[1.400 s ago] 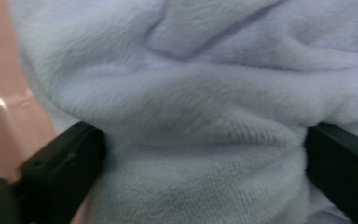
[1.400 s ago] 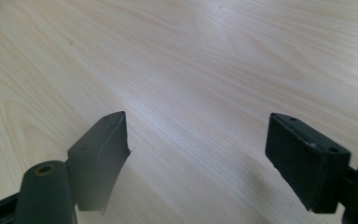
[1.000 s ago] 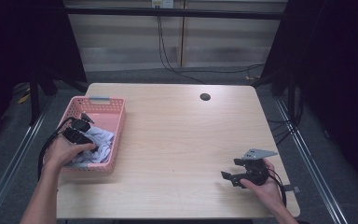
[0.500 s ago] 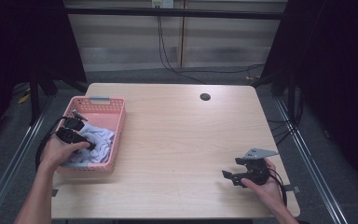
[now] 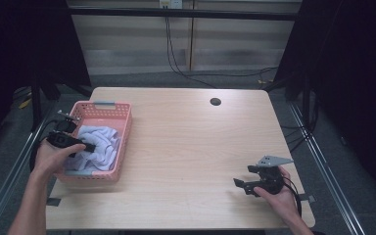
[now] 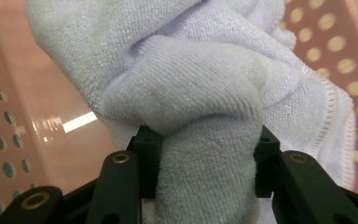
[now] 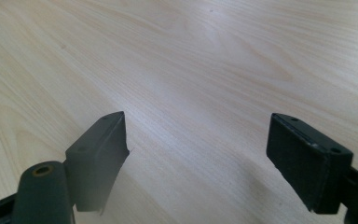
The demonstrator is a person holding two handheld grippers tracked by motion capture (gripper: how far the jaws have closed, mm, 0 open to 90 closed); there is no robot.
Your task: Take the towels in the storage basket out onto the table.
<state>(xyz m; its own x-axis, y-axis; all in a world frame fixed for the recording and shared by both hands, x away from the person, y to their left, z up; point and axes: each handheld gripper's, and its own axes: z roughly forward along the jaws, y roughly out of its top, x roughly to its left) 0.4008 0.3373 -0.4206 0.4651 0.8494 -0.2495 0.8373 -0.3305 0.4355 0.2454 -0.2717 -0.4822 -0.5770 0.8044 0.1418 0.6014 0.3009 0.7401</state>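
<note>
item: pale lilac towel [image 5: 98,144], terry cloth, crumpled. location: inside the pink basket [image 5: 120,147], which sits at the left side of the wooden table [image 5: 191,147]; the cloth fills most of the basket floor and bunches toward the end nearer the person.

tool, left: left gripper [image 5: 81,146], held in the person's left hand [image 5: 54,156] over the basket's outer left rim, jaws reaching inward to the right. state: jaws closed about a thick fold of the towel [image 6: 200,140]; in the left gripper view the fold bulges up between the two black jaws and the basket's perforated pink wall [image 6: 9,121] shows behind it. grip looks firm, judged from how the cloth pinches in at the jaw tips.

tool, right: right gripper [image 5: 247,185], in the right hand [image 5: 279,198] near the table's right front corner, well apart from the basket. state: jaws spread wide, nothing between them; bare wood grain [image 7: 191,93] lies beneath.

governing relation: the towel lies directly at the left gripper and far to the left of the right one, so the left hand is the nearer and already has it. the basket's long axis runs away from the person; open table lies to the basket's right, between the two grippers. any lift would probably need to clear the basket's right wall before the cloth can travel toward the table's middle.

risk, judged: a single pinched fold may let the rest of the cloth drag on the rim.
</note>
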